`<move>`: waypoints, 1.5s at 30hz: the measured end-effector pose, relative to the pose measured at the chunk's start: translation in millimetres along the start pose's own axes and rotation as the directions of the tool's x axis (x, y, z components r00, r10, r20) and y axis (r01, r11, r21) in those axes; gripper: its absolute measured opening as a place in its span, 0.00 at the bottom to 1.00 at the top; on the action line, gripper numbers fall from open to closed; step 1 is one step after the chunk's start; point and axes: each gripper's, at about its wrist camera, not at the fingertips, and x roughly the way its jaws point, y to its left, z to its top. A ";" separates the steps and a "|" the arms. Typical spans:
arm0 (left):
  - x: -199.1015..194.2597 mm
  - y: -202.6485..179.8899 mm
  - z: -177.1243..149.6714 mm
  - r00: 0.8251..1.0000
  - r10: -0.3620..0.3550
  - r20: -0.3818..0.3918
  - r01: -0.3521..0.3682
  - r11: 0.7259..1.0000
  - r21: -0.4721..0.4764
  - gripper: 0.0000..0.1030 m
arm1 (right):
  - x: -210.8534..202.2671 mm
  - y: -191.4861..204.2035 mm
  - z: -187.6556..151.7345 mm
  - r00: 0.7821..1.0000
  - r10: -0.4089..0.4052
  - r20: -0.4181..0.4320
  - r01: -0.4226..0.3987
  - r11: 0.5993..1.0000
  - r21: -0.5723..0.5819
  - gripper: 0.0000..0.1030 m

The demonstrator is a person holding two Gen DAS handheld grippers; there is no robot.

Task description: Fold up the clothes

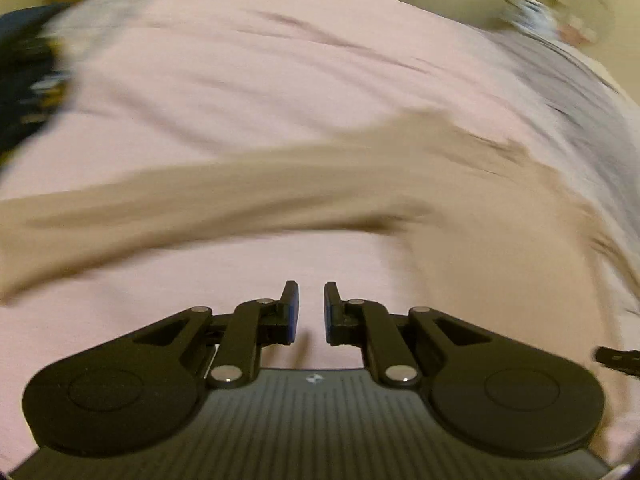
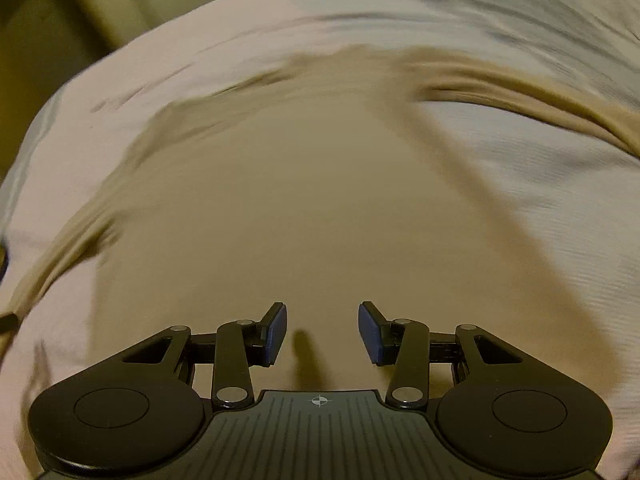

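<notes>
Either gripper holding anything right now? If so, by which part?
Nothing held. Left gripper is open over the pink sheet; right gripper is open above the tan garment, with nothing between the fingers.

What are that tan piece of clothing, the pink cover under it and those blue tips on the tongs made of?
The tan garment looks like soft, matte knit, perhaps cotton jersey: it drapes into limp folds, though motion blur hides the weave. The pink sheet seems a thin woven fabric with shallow creases and no shine. The blue pads look like rubber or soft plastic, smooth and dull, on black, probably plastic fingers.
</notes>
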 end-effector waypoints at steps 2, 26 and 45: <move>14.5 -58.1 -5.1 0.998 -0.055 -0.021 0.055 0.998 0.029 0.08 | -14.0 -62.1 9.7 1.000 -0.025 0.008 0.025 0.997 0.071 0.42; 133.9 -409.1 -5.6 0.954 -0.241 -0.180 0.284 0.919 0.275 0.11 | -25.4 -458.4 135.3 0.931 0.246 0.269 -0.364 0.600 0.712 0.08; 157.4 -397.5 14.7 0.967 -0.210 -0.146 0.245 0.926 0.287 0.11 | -39.5 -456.4 177.9 0.951 0.066 0.302 -0.231 0.803 0.550 0.40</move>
